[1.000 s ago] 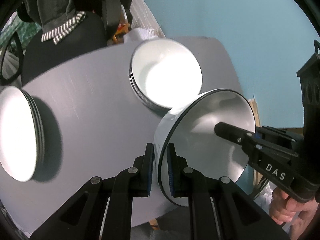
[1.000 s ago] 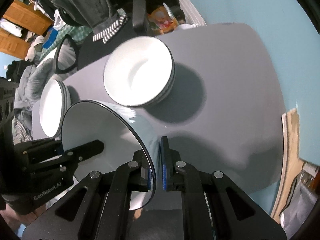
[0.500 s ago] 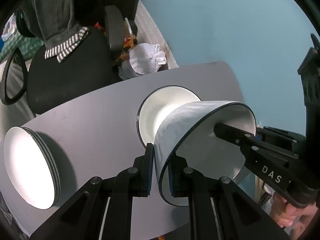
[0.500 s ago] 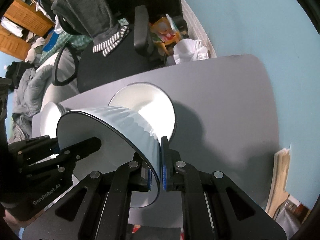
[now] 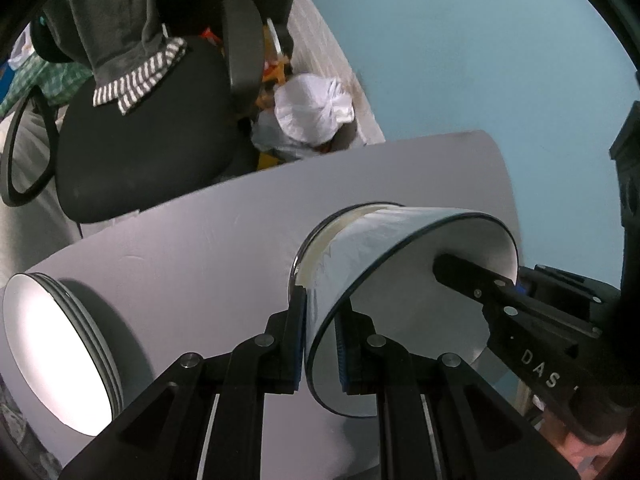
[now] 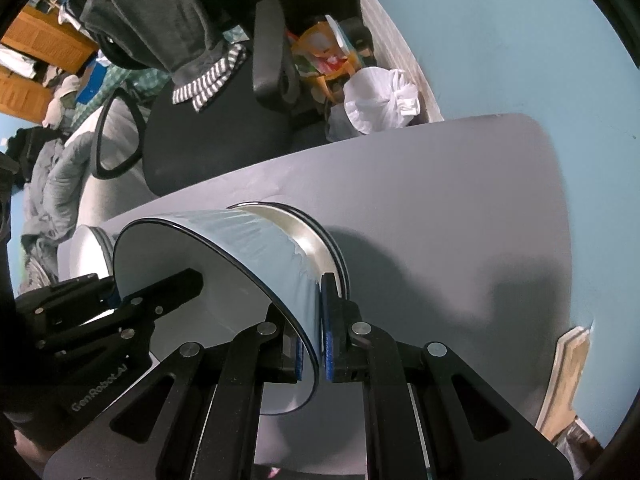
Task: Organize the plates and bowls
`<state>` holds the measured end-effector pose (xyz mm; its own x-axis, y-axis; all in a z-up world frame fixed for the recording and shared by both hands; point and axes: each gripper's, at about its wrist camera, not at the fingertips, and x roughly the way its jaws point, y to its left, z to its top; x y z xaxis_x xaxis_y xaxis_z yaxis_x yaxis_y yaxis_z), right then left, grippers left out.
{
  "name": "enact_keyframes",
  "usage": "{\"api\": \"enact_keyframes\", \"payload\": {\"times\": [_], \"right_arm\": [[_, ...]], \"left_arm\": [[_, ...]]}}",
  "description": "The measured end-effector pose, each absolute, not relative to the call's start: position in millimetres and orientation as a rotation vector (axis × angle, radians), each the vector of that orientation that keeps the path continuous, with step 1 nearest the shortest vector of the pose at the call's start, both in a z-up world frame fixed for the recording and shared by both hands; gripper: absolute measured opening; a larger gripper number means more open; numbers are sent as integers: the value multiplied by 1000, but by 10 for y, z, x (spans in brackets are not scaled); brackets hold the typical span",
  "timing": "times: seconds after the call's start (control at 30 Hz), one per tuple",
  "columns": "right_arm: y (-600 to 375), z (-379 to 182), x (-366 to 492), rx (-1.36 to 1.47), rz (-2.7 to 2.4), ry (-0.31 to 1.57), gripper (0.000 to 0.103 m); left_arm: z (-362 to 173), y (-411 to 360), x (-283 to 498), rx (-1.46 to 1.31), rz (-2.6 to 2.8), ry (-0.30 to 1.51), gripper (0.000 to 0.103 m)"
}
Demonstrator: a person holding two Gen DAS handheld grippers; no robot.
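both grippers carry one white bowl with a dark rim (image 5: 404, 280) between them, each clamped on an opposite side of that rim. the left gripper (image 5: 320, 344) has its blue pads closed tight on the near wall in its own view, and the right gripper (image 6: 312, 344) is pinched just as tight on the other side; the right gripper also shows in the left wrist view, reaching into the bowl's mouth from the right.

the carried bowl hangs directly over the stack of bowls (image 6: 316, 240) on the grey table (image 5: 208, 248), its base already dipping into the top bowl's opening. whether it touches yet i cannot tell. a separate stack of plates (image 5: 56, 360) stands well apart at the table's left end.

the step in hand looks like nesting this bowl onto the bowl stack. the next move calls for lowering it evenly, keeping both sides level so it seats centred, then letting both sets of jaws go together. releasing one side first could tip the bowl against the stack's rim.
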<state>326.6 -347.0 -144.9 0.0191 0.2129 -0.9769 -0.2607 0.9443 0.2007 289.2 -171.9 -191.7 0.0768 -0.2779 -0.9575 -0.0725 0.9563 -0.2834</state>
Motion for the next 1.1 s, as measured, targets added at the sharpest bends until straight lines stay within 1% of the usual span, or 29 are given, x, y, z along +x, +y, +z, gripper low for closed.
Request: {"api": "enact_keyframes", "payload": {"times": [0.13,0.27,0.43,0.5,0.6,0.63,0.77,0.83,0.93,0.97,1.03,1.1], "right_arm": [[-3464,-1470,3289,-46,366,1507,8],[-3470,-1533,3296,-35,362,1533,8],[-3468,-1502,3272,-43,366,1535,11],[-3460,-1490,3272,-60,364,1535,11],[-3461,-1487,3282,-59,363,1538,11],[-3462,-1485,3280,-54,362,1538,11],[-3451,-1482,3268,-64,360,1533,13],[-3449,-1471,3263,-65,354,1533,15],[-3449,-1447,3255,-58,351,1530,18],[-3446,-1437,3254,-59,350,1529,18],[-3441,-1410,3245,-74,339,1514,27],[-3440,-1383,3247,-81,335,1503,29]], "left_arm": [[-1914,-1738,2944,-232,-131,1488,13],[-1918,-1714,2948,-234,-134,1497,13],[-1939,-1700,2944,-236,-133,1510,14],[-1954,-1704,2942,-239,-131,1518,16],[-1948,-1725,2931,-239,-130,1515,22],[-1939,-1730,2919,-234,-132,1511,26],[-1914,-1735,2880,-234,-130,1502,27],[-1892,-1725,2862,-241,-127,1500,28],[-1844,-1689,2844,-273,-124,1490,36],[-1824,-1680,2838,-279,-122,1485,36],[-1796,-1674,2835,-280,-123,1480,36],[-1774,-1673,2822,-282,-125,1476,36]]}}
